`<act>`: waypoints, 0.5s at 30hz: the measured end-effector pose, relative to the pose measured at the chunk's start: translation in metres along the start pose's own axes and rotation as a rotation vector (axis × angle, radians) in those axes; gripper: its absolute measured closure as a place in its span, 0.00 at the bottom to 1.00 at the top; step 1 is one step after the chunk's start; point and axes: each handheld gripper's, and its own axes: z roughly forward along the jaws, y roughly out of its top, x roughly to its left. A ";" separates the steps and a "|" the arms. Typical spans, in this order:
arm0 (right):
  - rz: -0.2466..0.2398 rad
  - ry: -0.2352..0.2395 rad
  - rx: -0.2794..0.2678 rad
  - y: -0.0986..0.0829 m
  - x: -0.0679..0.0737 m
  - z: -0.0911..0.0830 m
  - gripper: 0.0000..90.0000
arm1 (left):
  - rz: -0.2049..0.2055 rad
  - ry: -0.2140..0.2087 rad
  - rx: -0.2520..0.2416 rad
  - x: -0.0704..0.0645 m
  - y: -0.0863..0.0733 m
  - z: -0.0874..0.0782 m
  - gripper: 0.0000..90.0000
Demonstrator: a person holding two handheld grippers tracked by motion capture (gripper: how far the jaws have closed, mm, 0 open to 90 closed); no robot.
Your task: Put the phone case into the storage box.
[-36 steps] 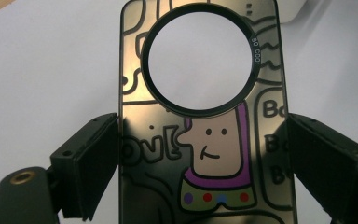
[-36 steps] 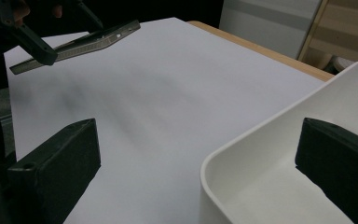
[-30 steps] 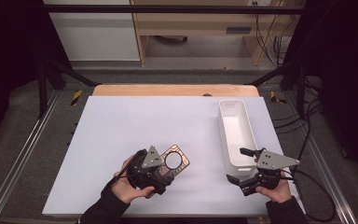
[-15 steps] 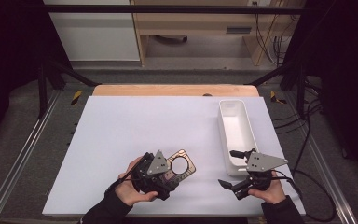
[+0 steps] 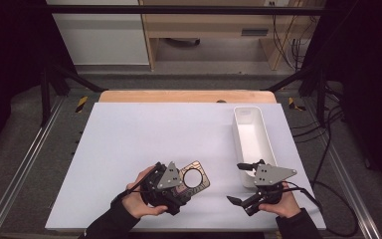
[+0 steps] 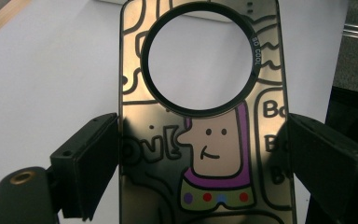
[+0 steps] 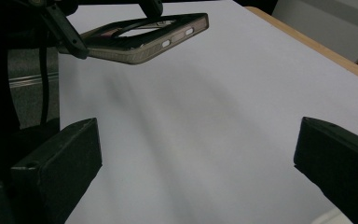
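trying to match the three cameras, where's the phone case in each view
High view: the phone case sits low and left of centre, held by the left gripper.
Left gripper view: it runs up the middle between the jaws, round cutout at top.
Right gripper view: top left, seen edge-on and lifted off the table.
Shared landmark: the white table top.

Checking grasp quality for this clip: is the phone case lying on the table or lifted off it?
Lifted. In the right gripper view the phone case hangs above the white table; the left gripper clamps its sides.
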 end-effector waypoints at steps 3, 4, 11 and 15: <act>-0.014 0.008 -0.002 0.003 0.001 0.001 0.01 | 0.020 0.000 0.006 -0.001 0.002 0.000 0.13; -0.017 0.012 -0.005 0.004 0.002 0.001 0.02 | 0.026 0.000 0.007 -0.001 0.003 0.000 0.13; -0.051 0.041 -0.006 0.011 0.004 0.007 0.02 | 0.054 -0.011 0.007 -0.001 0.006 -0.001 0.13; -0.071 0.056 -0.005 0.015 0.006 0.010 0.02 | 0.061 -0.019 0.008 0.000 0.005 0.000 0.13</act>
